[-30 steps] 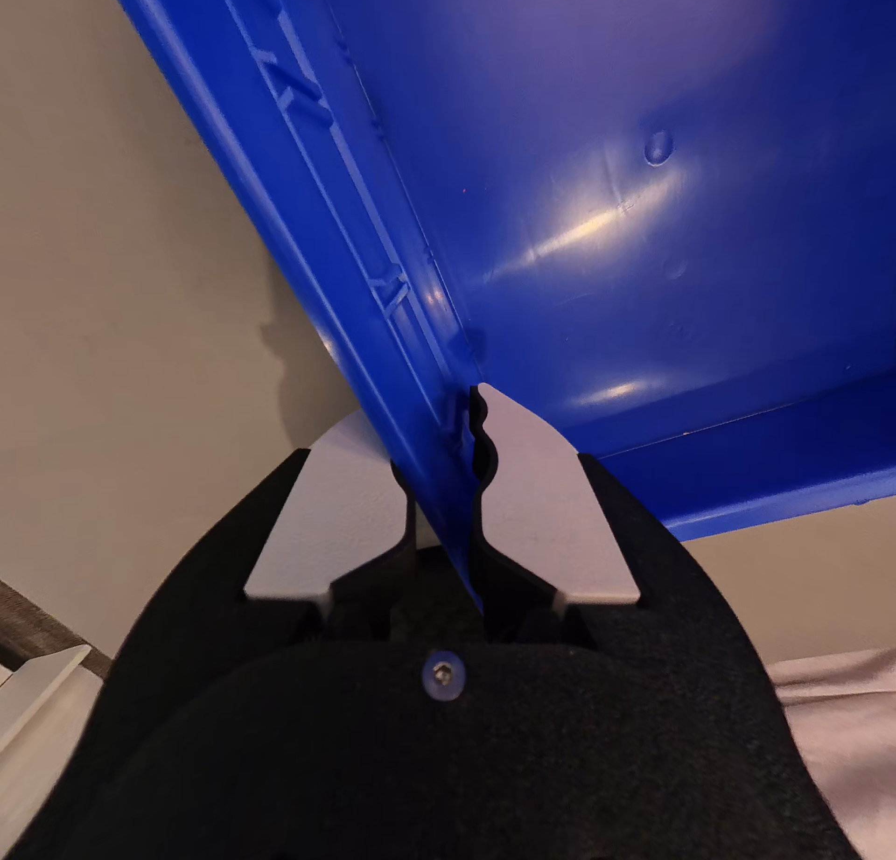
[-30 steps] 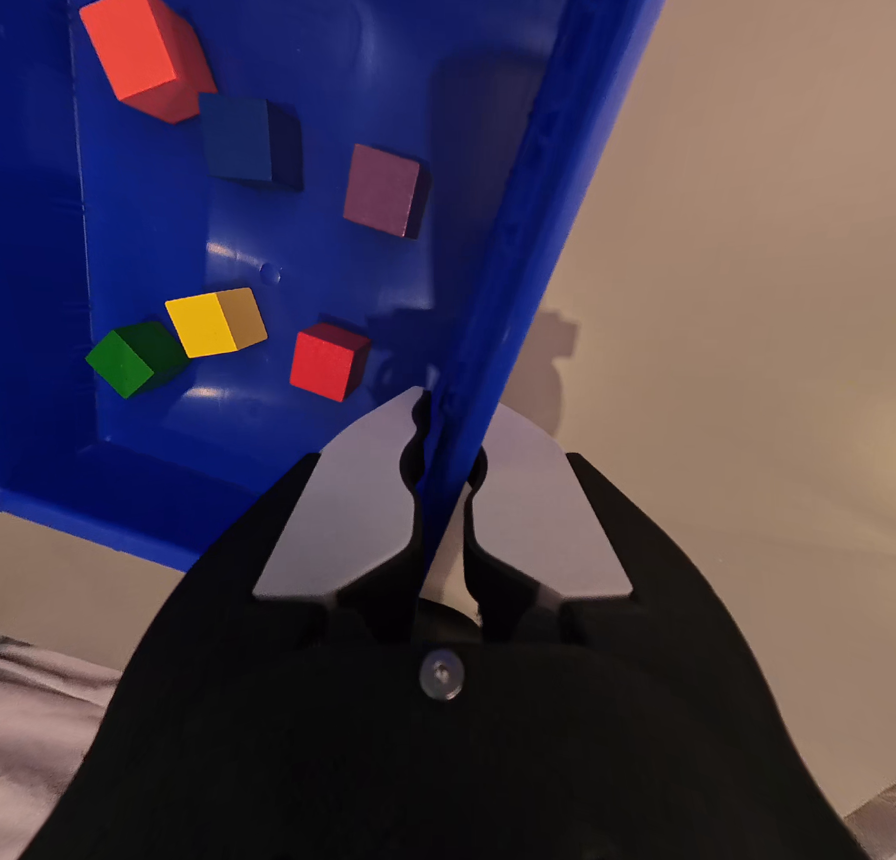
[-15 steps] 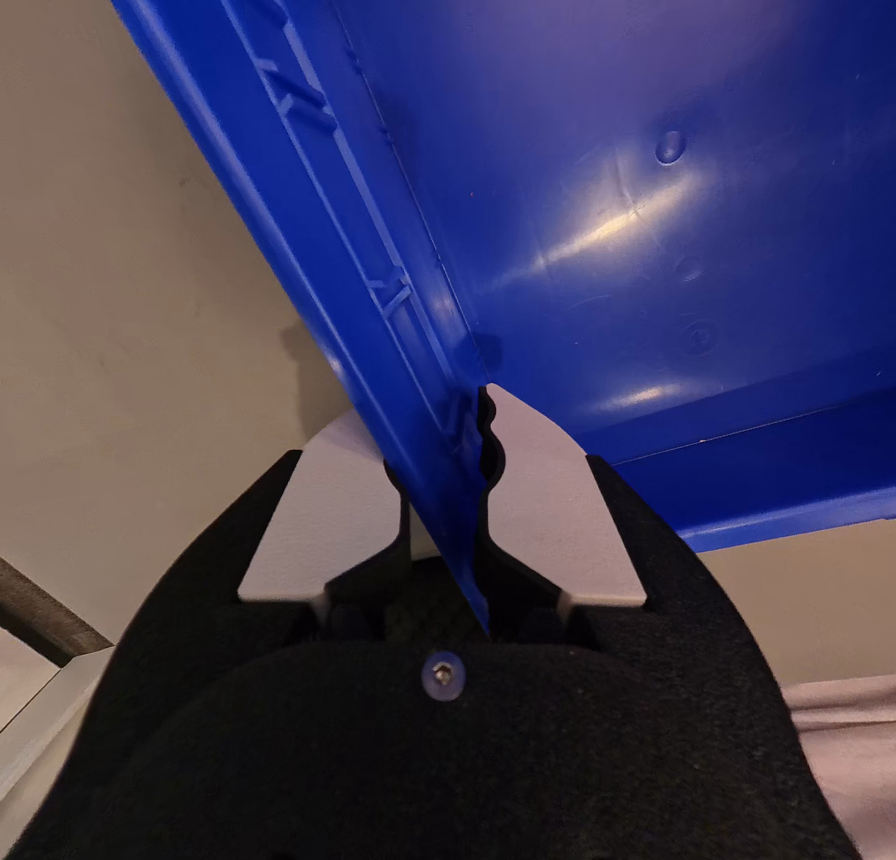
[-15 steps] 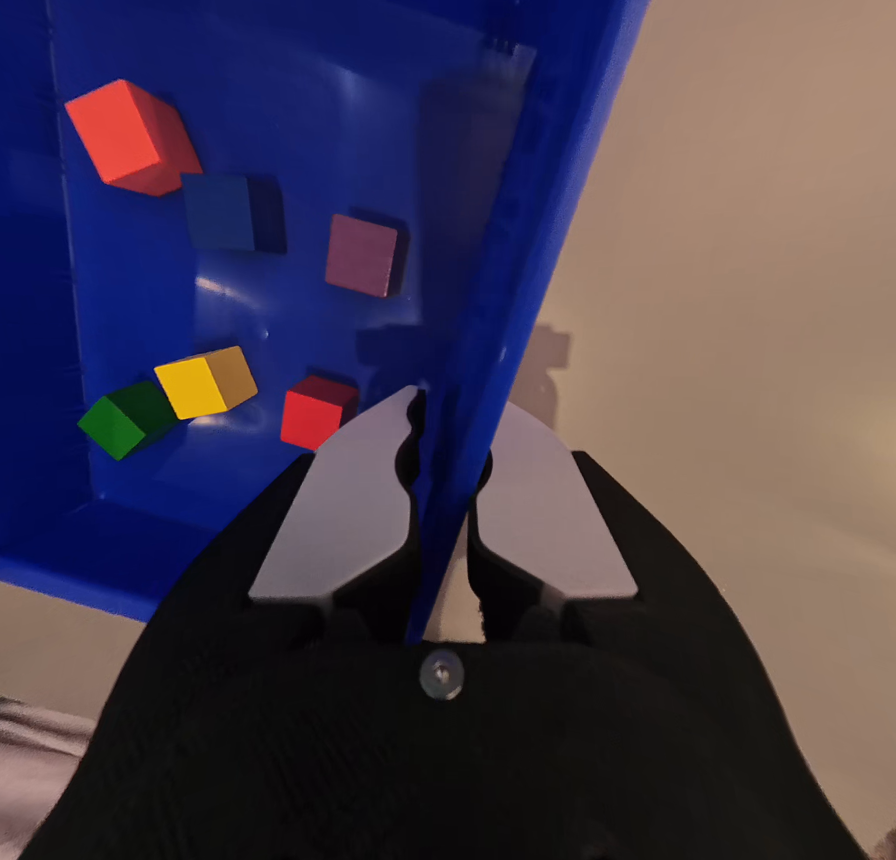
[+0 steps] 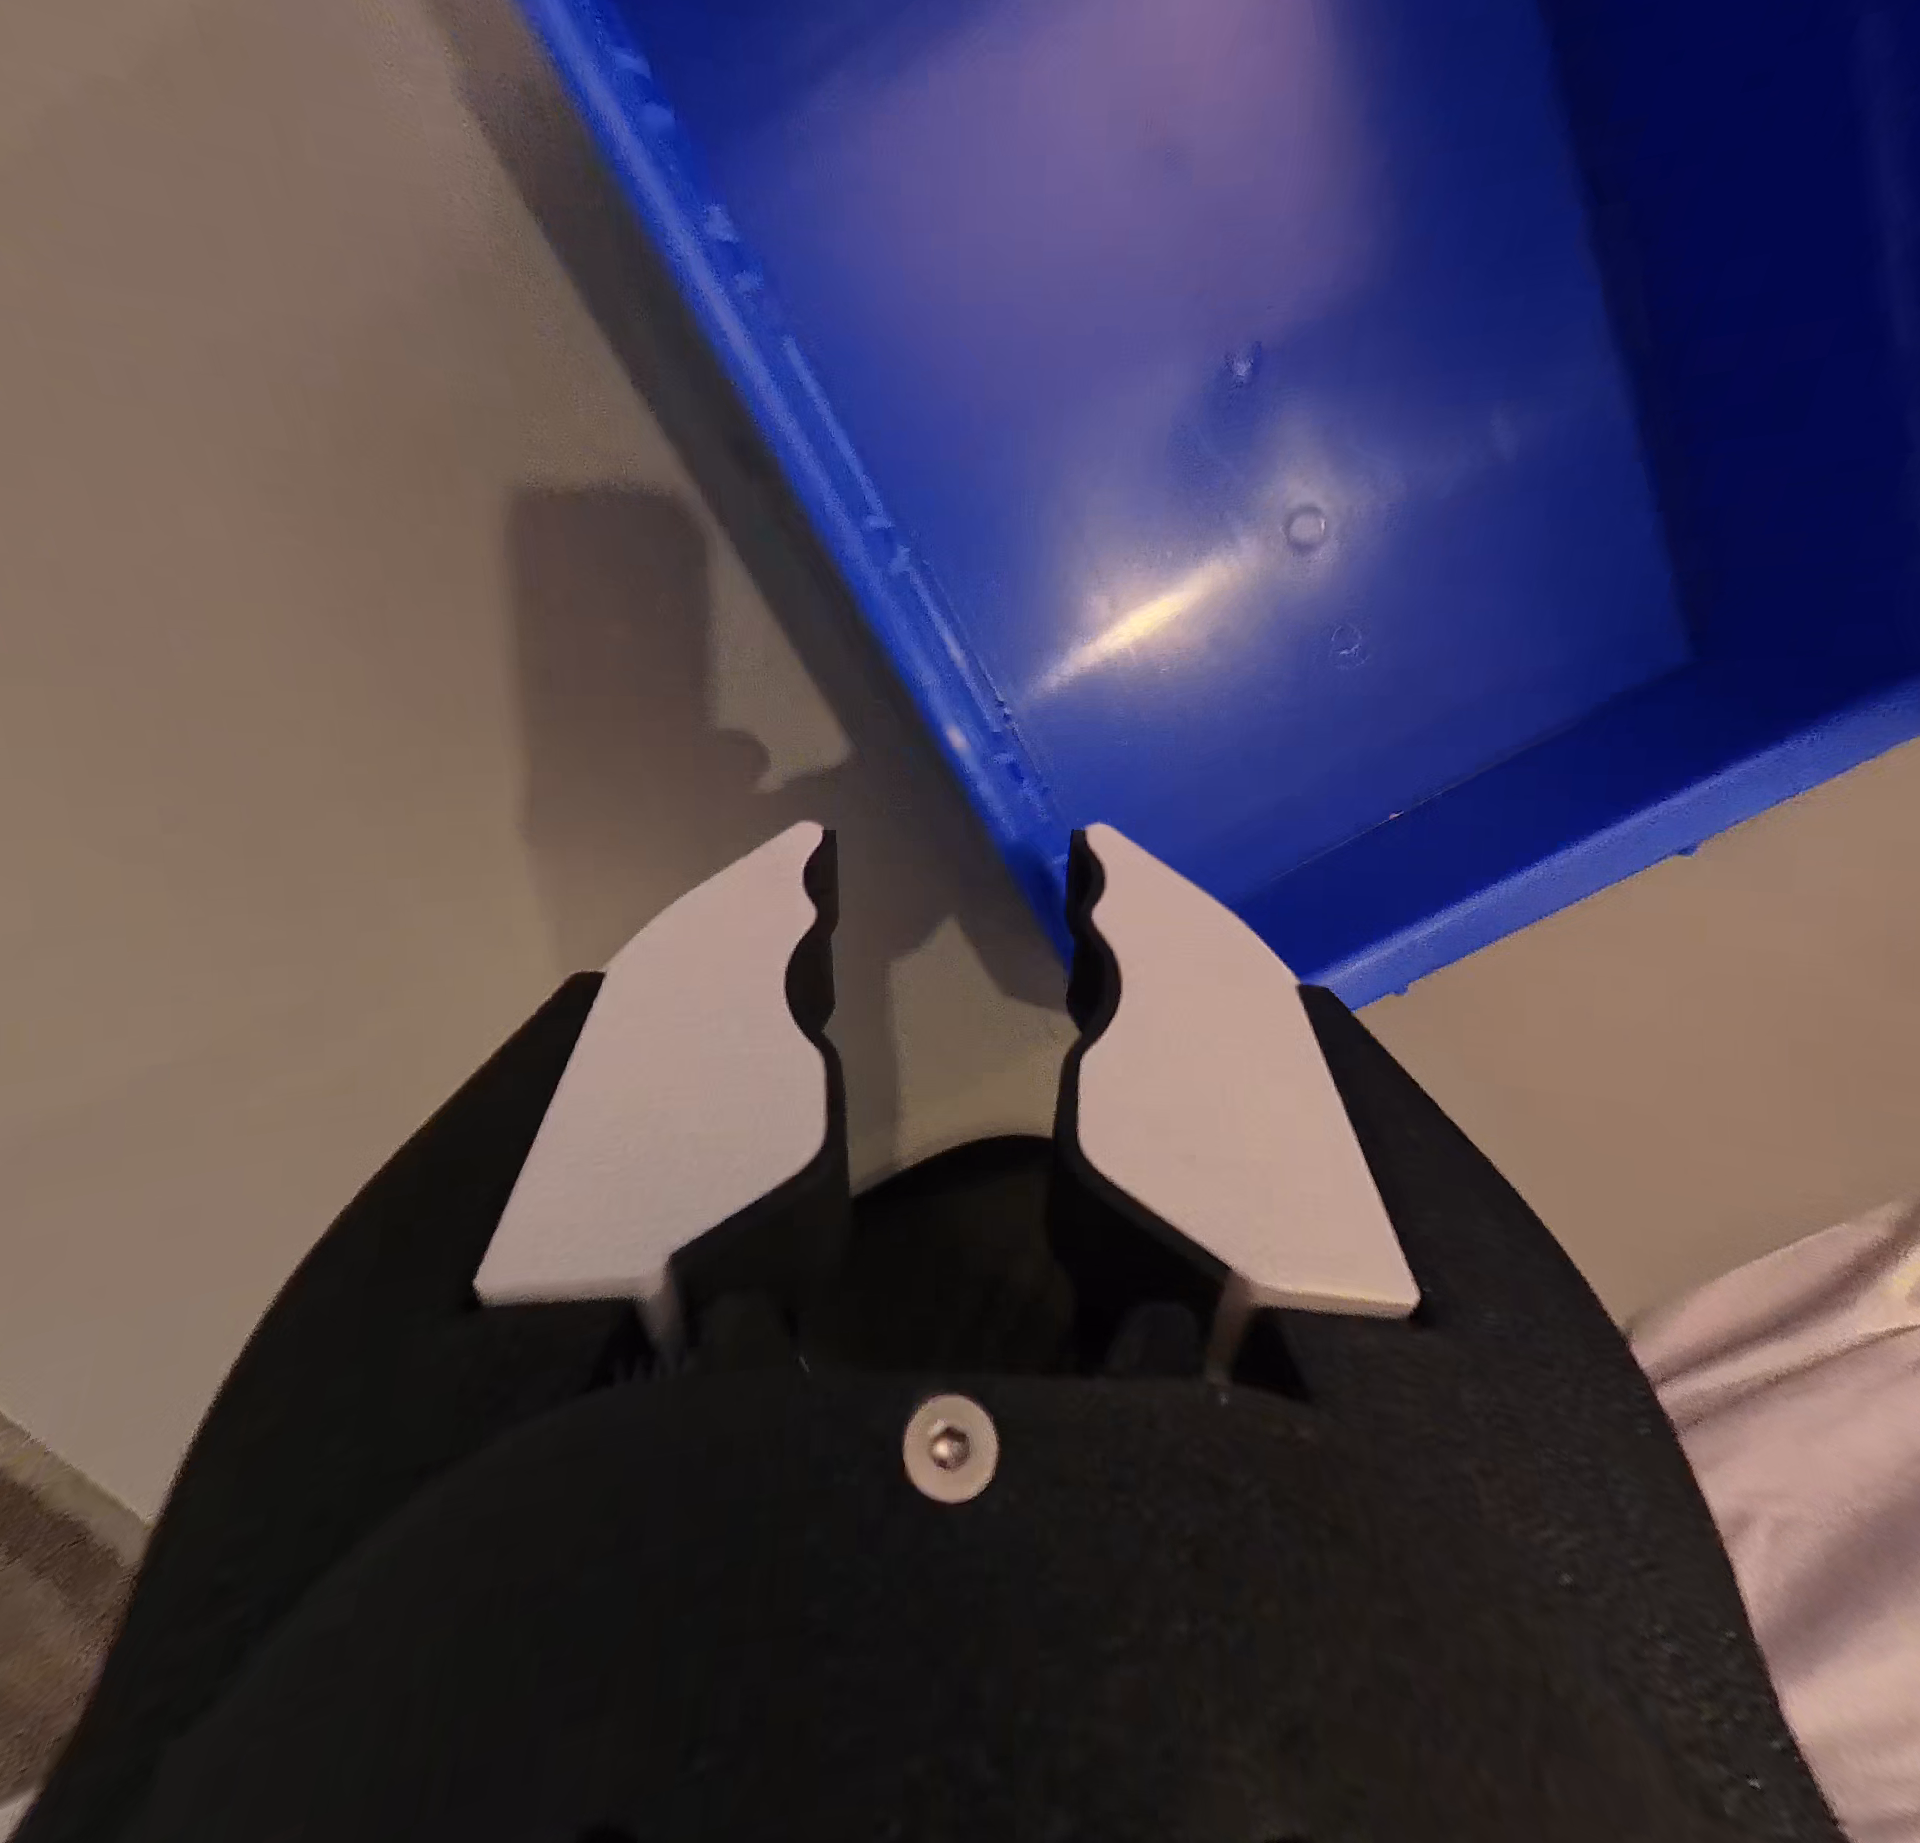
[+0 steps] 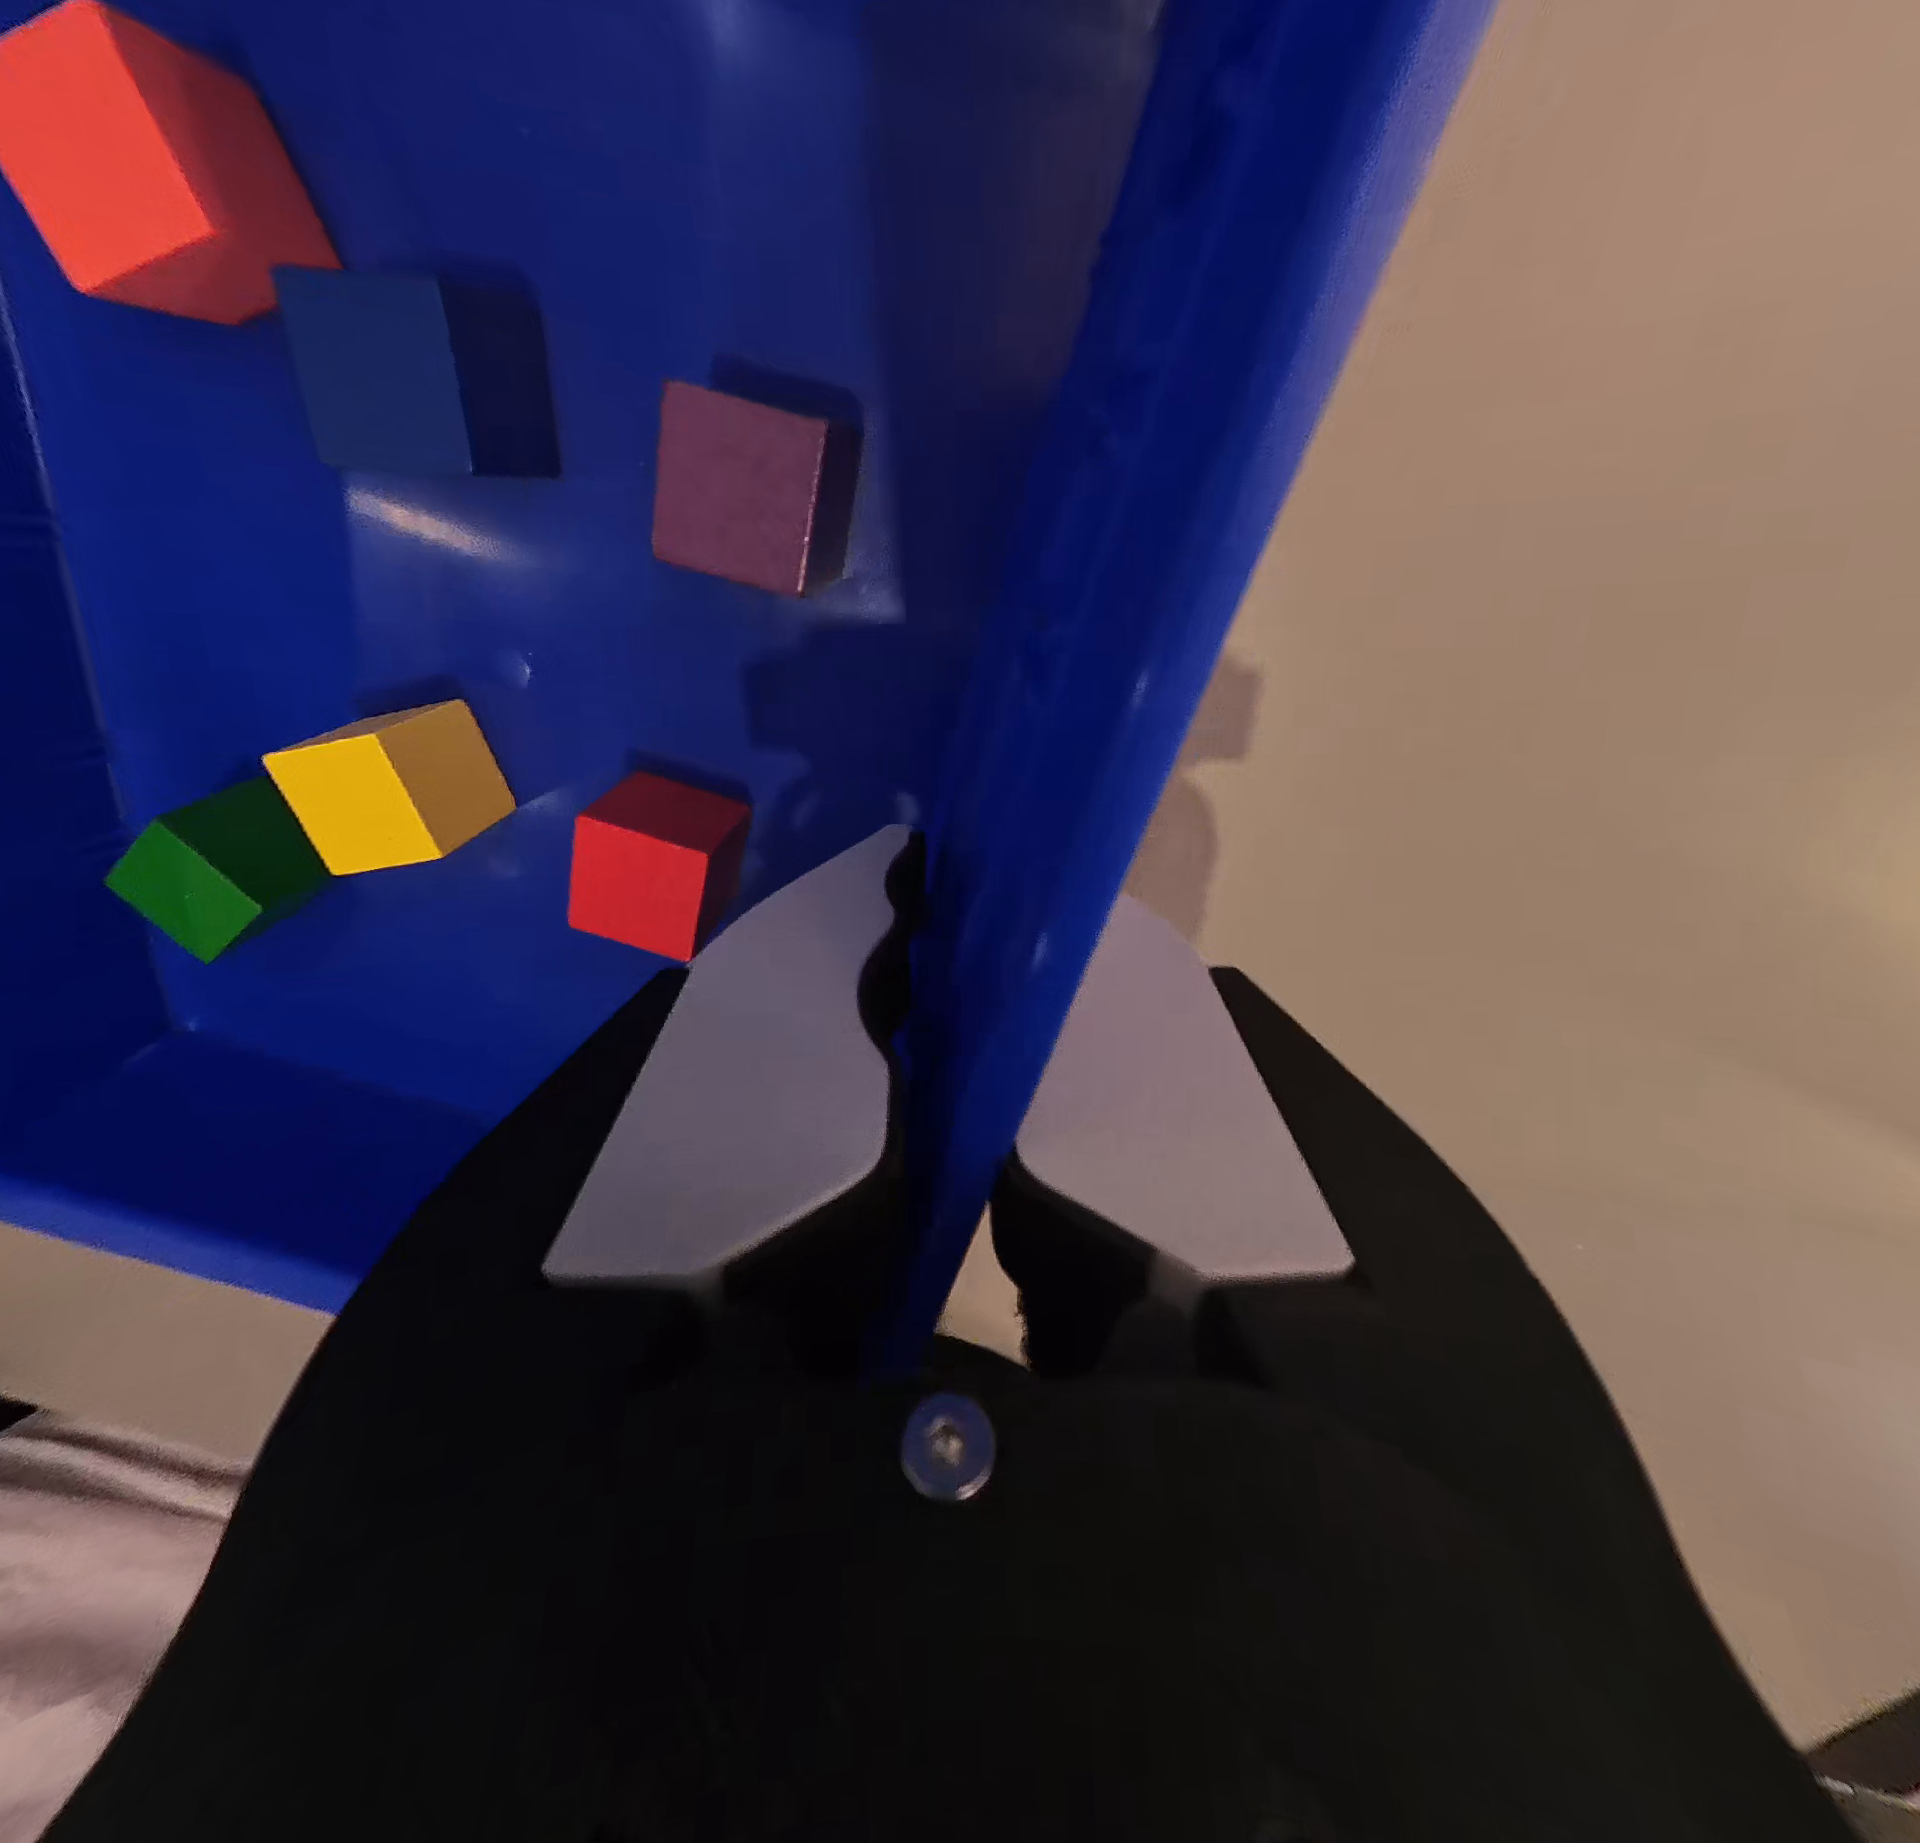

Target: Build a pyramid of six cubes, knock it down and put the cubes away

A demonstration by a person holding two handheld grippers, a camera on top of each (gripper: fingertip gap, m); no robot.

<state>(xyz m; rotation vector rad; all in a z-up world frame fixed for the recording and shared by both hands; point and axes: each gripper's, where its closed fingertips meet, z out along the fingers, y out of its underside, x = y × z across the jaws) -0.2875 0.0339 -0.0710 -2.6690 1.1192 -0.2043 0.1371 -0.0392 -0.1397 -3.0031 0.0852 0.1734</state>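
A blue plastic bin sits on a beige table. Inside it, in the right wrist view, lie a large orange-red cube, a blue cube, a purple cube, a yellow cube, a green cube and a red cube. My right gripper is shut on the bin's right wall. My left gripper is open and empty, just short of the bin's near left corner. The part of the bin in the left wrist view holds no cubes.
The beige table top spreads left of the bin and also right of it. A pale cloth lies at the near edge in the left wrist view and in the right wrist view. Left tips to right tips: about 45 cm.
My left gripper has let go of the bin's left wall, opened, and pulled back off the rim. My right gripper still grips the right wall; the cubes have barely shifted.
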